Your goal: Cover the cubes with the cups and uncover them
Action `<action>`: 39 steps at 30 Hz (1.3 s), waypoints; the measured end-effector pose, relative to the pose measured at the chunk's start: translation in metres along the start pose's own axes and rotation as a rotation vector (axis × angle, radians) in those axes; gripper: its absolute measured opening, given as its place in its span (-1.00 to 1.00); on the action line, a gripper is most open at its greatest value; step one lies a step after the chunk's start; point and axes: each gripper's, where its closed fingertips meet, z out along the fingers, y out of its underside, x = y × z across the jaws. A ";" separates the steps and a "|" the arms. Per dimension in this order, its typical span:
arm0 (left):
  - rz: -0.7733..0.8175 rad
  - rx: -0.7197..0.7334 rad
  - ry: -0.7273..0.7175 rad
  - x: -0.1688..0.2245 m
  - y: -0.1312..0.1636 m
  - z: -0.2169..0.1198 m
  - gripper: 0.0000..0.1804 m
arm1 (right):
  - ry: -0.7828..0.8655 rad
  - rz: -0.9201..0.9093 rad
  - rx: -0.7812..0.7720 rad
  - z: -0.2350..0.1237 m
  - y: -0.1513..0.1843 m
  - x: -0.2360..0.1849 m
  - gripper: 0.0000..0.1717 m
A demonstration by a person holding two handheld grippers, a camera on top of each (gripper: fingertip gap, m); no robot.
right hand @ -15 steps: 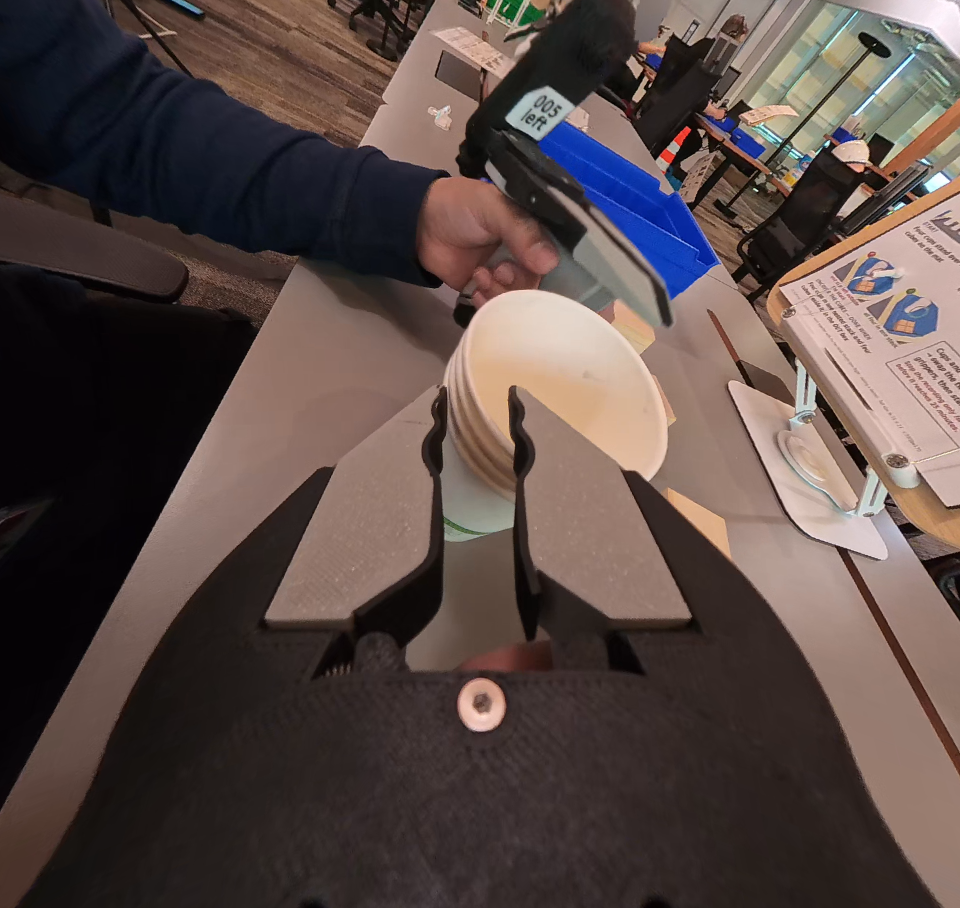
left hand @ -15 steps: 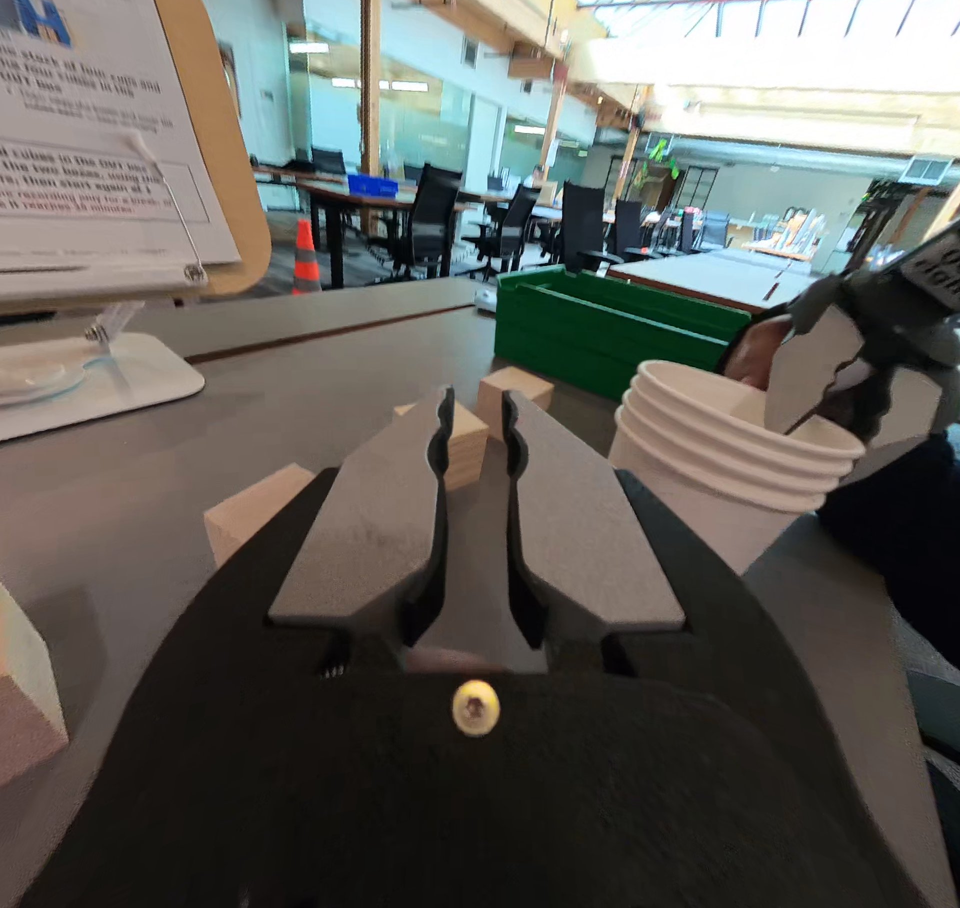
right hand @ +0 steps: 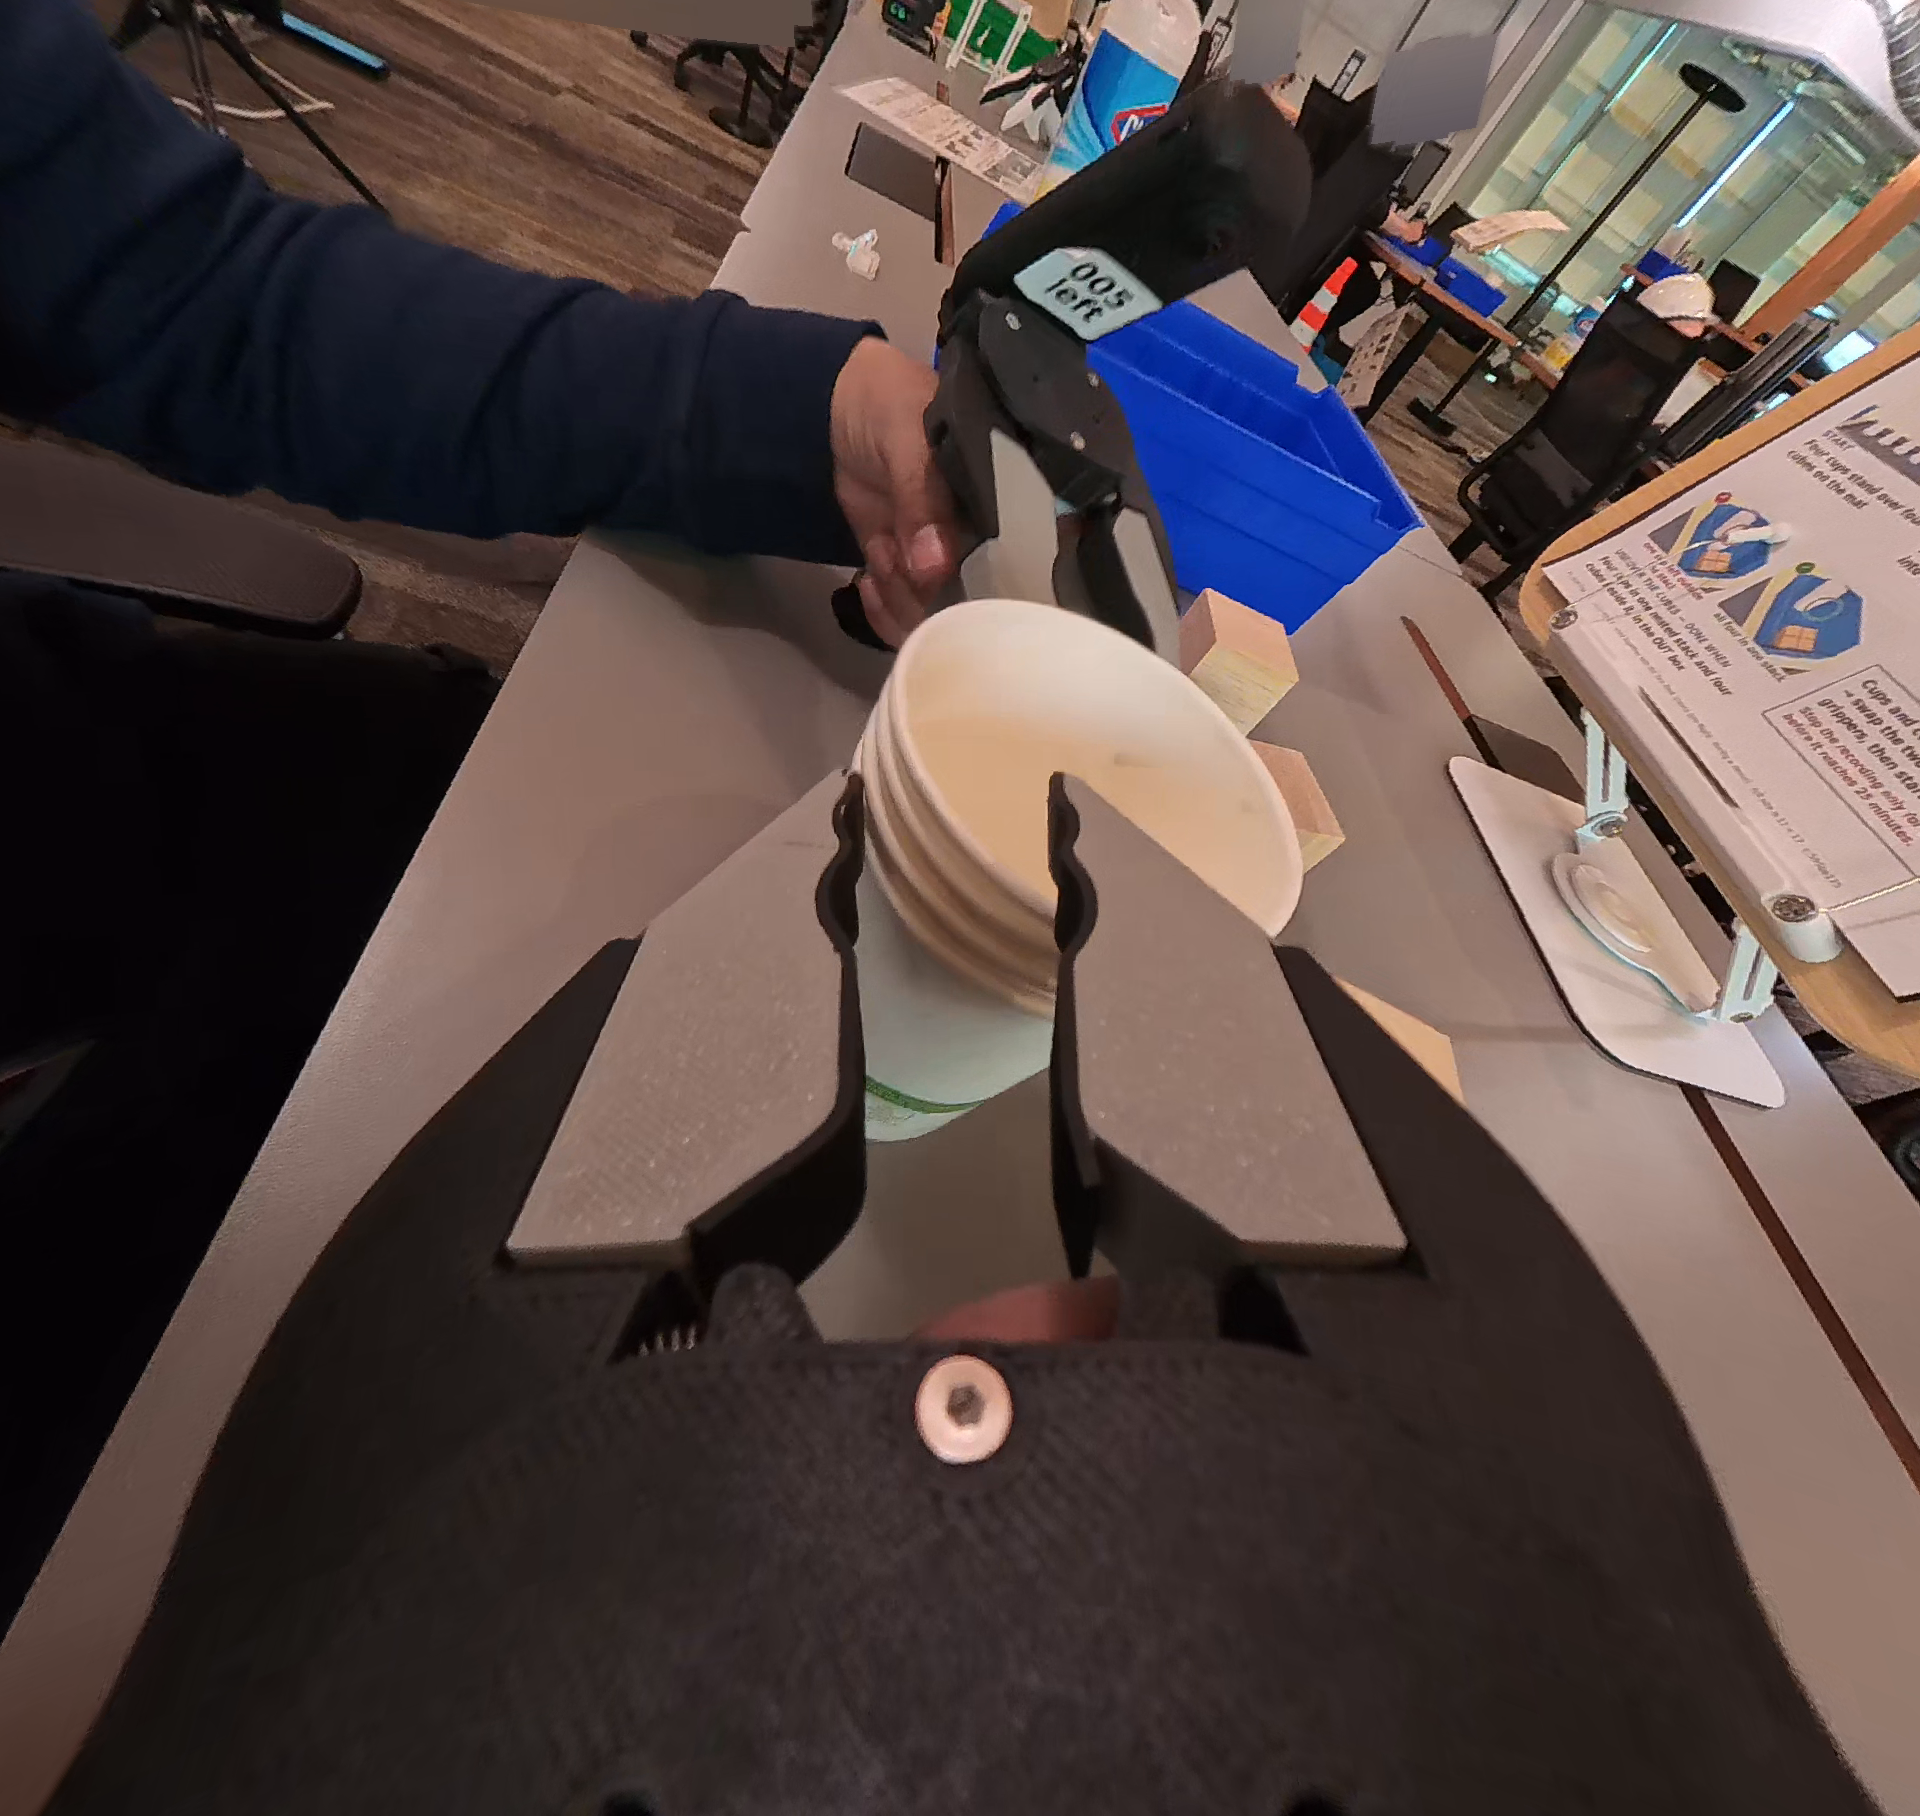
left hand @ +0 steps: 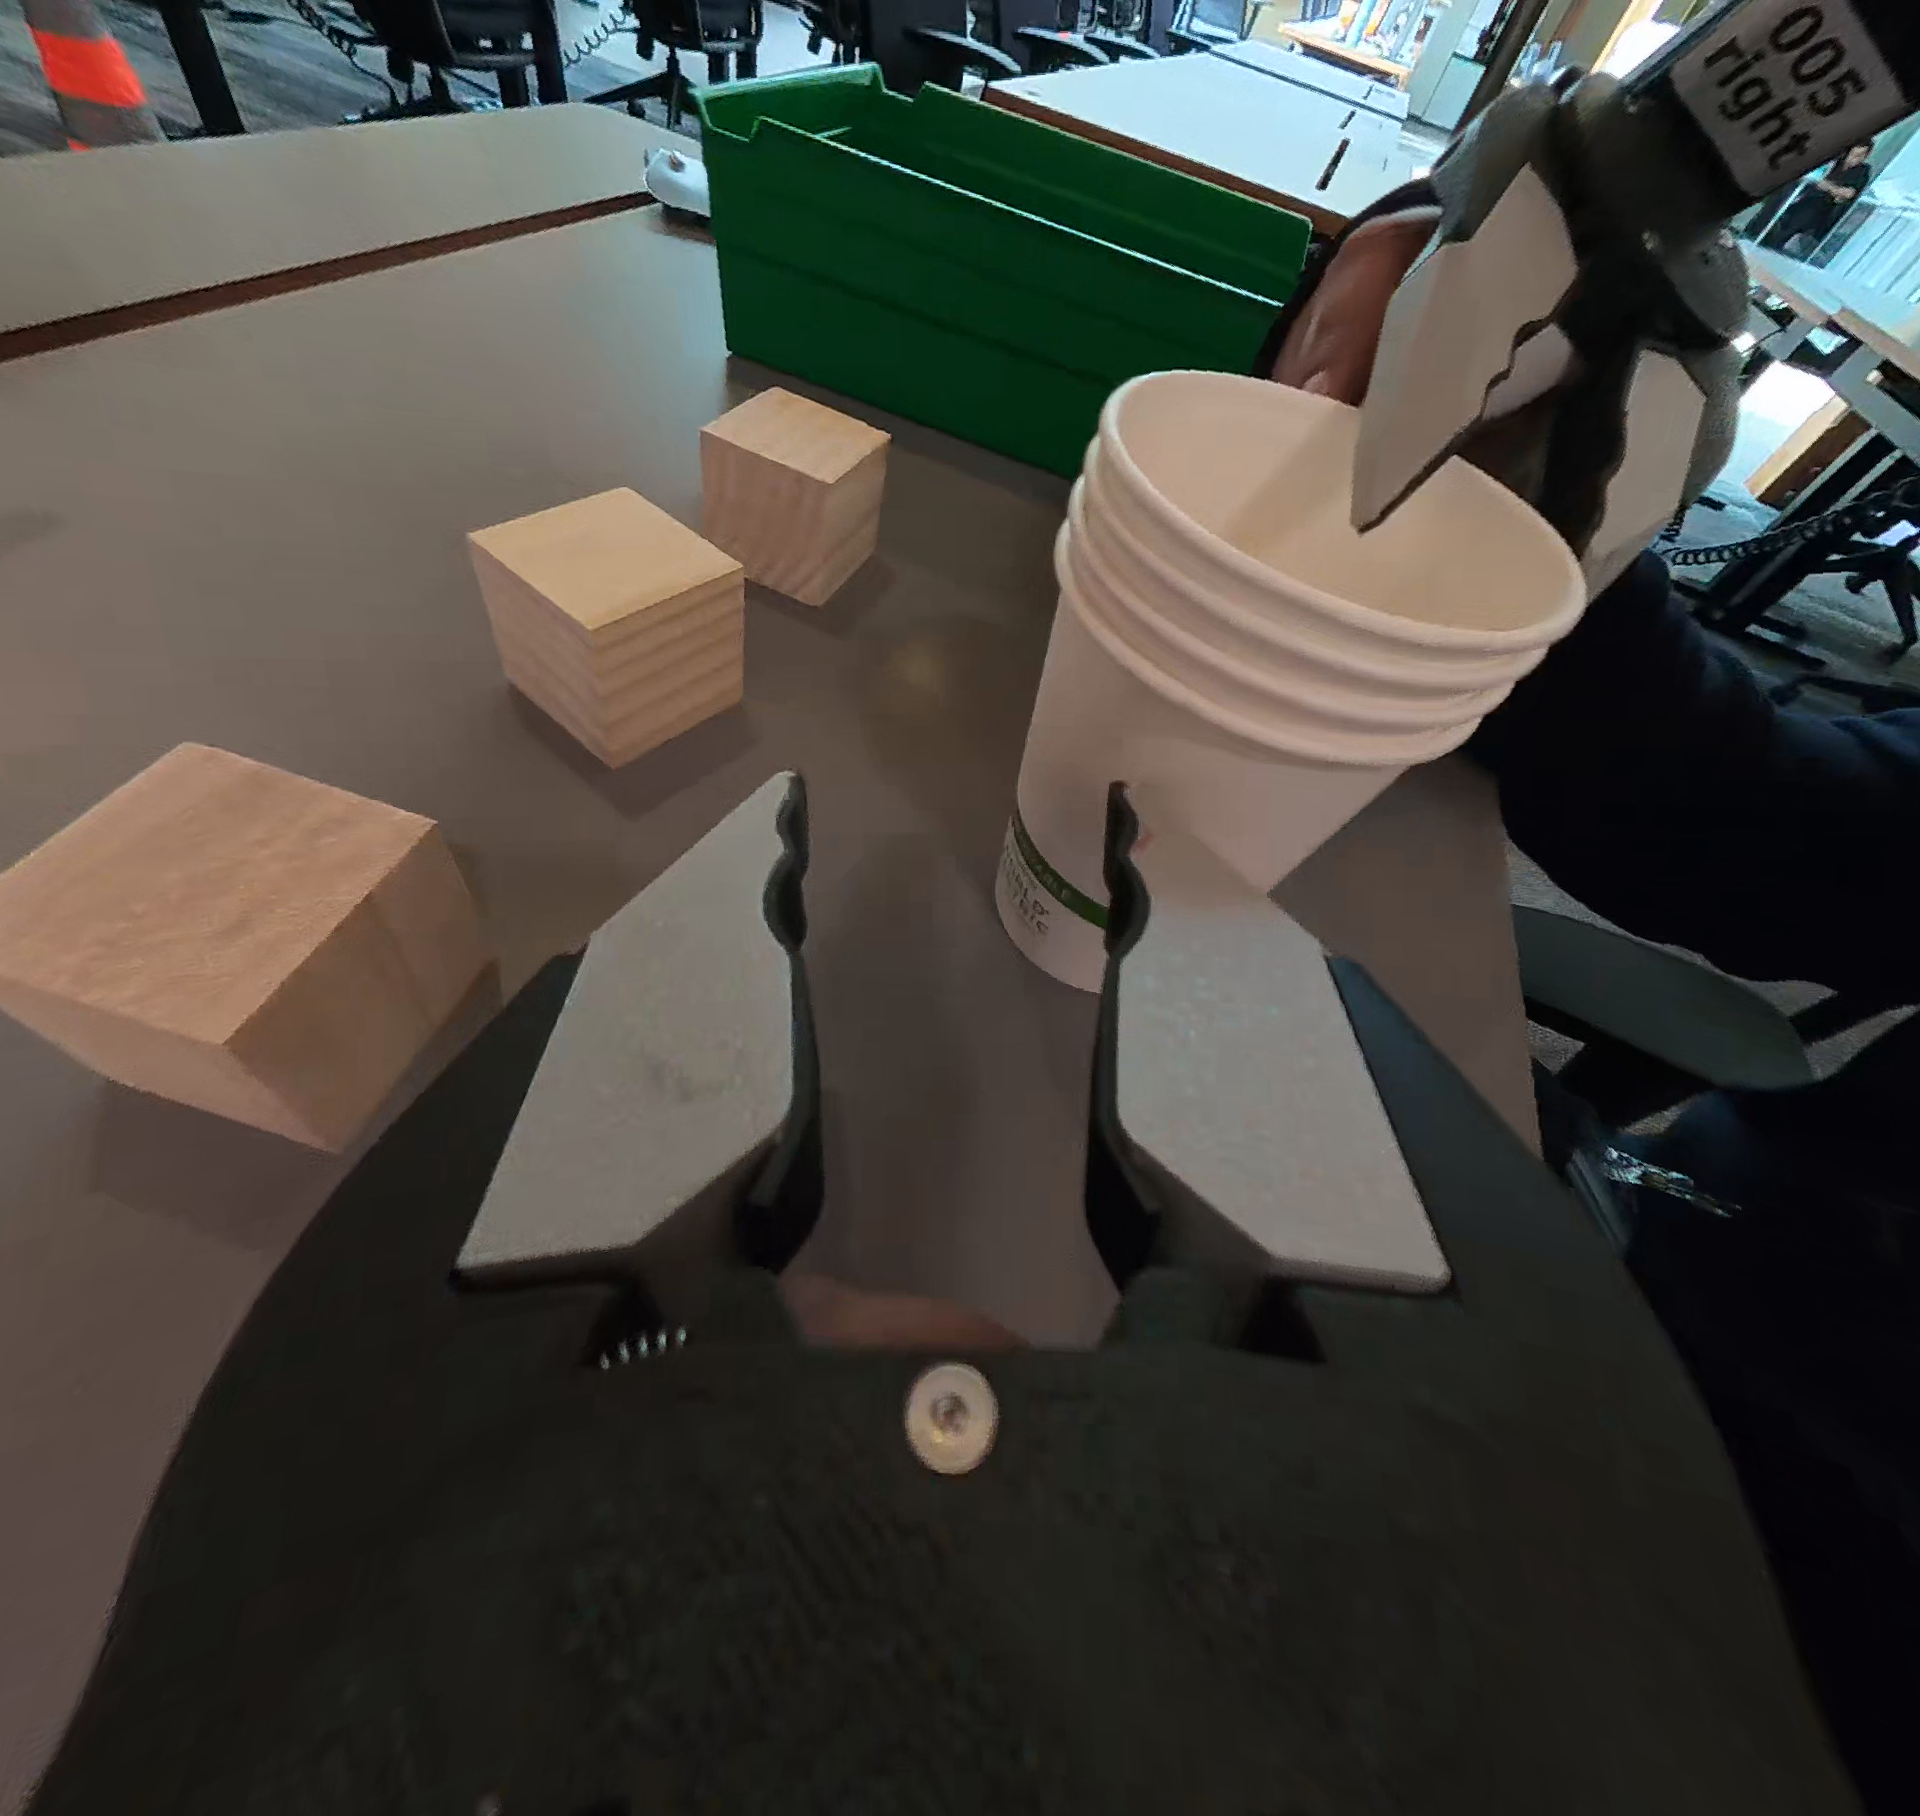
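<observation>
A stack of white paper cups stands tilted on the grey table, right of three wooden cubes. My left gripper is open and empty, low over the table with its right fingertip in front of the stack's base. My right gripper is open and straddles the stack's near rim, one finger outside and one inside the top cup. In the left wrist view a right gripper finger dips into the cup mouth. Two cubes show behind the stack.
A green bin stands behind the cubes. A blue bin lies beyond the left gripper. An instruction sheet on a stand with a white base is at the right. A person's dark sleeve reaches across.
Both grippers' jaws have opened wider. My left gripper has tipped down and moved closer to the base of the cup stack. My right gripper stays at the stack's rim.
</observation>
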 end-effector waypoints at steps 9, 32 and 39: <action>0.137 -0.117 0.178 0.040 0.026 0.009 -0.08 | 0.031 0.017 0.059 -0.004 -0.012 0.006 -0.53; 0.274 -0.086 0.080 0.044 0.020 0.042 -0.16 | 0.016 0.259 -0.240 0.041 0.059 0.012 0.18; 0.278 -0.082 0.096 0.047 0.020 0.041 -0.12 | -0.011 0.305 -0.145 0.053 0.048 0.010 0.28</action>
